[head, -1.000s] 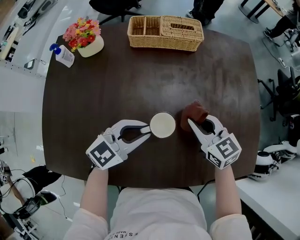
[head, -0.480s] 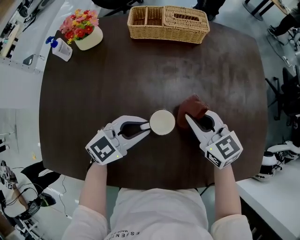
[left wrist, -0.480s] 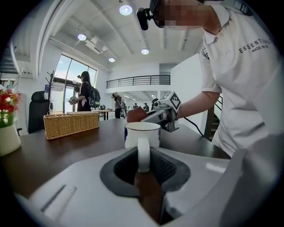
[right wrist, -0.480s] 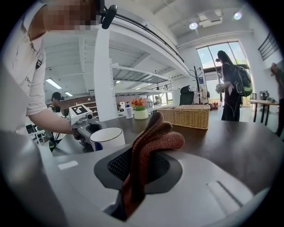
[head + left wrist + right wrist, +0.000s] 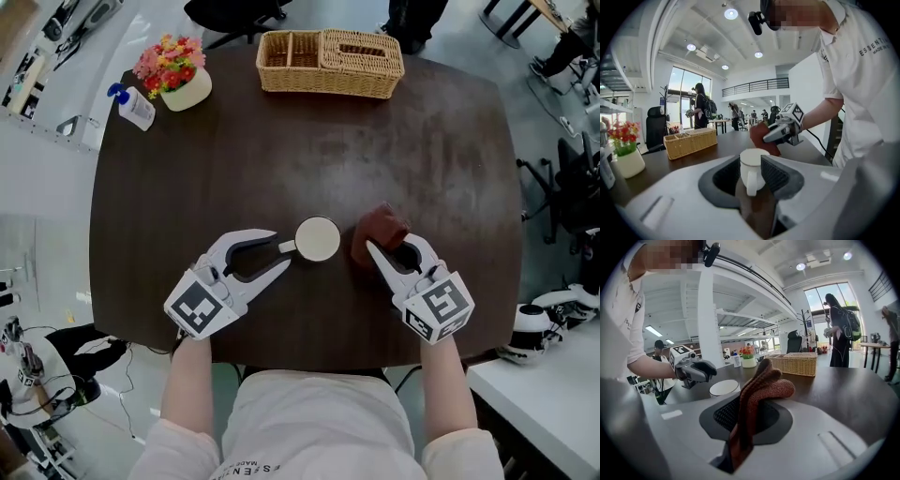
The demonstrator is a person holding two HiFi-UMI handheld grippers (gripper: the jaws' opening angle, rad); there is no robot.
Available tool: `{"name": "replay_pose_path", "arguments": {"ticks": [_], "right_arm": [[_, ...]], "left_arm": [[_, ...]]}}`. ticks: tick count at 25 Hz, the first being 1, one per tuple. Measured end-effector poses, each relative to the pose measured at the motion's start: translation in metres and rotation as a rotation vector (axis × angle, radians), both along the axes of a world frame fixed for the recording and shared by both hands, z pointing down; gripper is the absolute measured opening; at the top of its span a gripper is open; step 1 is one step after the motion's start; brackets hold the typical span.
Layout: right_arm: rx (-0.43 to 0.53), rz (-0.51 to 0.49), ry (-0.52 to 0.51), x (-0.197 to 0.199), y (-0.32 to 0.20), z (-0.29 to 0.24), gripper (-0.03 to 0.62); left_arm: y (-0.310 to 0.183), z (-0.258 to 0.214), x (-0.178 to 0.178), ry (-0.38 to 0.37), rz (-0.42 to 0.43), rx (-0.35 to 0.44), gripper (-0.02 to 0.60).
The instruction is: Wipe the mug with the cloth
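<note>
The left claw is gaping, the mug sitting at its tips on the desk; the right claw is clenching the cloth beside it

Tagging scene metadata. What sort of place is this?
Probably an open-plan office or lab hall, not a home. Office chairs stand by the dark table, and the left gripper view shows a mezzanine railing and people standing near tall windows.
</note>
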State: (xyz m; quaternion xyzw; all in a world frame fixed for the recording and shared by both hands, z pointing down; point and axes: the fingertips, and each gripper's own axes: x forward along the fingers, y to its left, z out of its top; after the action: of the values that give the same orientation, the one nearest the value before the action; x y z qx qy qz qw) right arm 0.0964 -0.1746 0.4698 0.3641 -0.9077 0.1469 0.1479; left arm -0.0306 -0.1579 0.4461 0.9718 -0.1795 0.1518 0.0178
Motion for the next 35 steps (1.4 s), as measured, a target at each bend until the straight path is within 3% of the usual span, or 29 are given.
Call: {"name": "replay_pose_path", "arguments": {"ticks": [2,6,11,18,23,35], "right_arm": [[0.008,0.031,-0.003,0.002,0.008,-0.015,0.081],[0.064,0.046,-0.022,-0.001,0.028,-0.052,0.081],[0.137,0.082,-0.054,0.000,0.057,-0.092,0.081],[0.159,0.148,-0.028,-0.005,0.123,-0.104,0.080],[0.235,0.180,0.016,-0.019,0.203,-0.110,0.080],[0.268,0.215,0.088,-0.064,0.384,-0.126,0.081]], "left_arm": [[0.000,-0.028,-0.005,0.042,-0.076,0.004,0.120],[0.007,-0.066,-0.009,0.106,-0.206,0.005,0.000],[0.036,-0.099,-0.002,0.150,-0.283,0.017,0.000],[0.100,-0.130,-0.007,0.278,-0.334,-0.059,0.000],[0.181,-0.135,-0.028,0.325,-0.327,-0.007,0.000],[0.366,-0.127,-0.076,0.307,-0.325,-0.026,0.000]]}}
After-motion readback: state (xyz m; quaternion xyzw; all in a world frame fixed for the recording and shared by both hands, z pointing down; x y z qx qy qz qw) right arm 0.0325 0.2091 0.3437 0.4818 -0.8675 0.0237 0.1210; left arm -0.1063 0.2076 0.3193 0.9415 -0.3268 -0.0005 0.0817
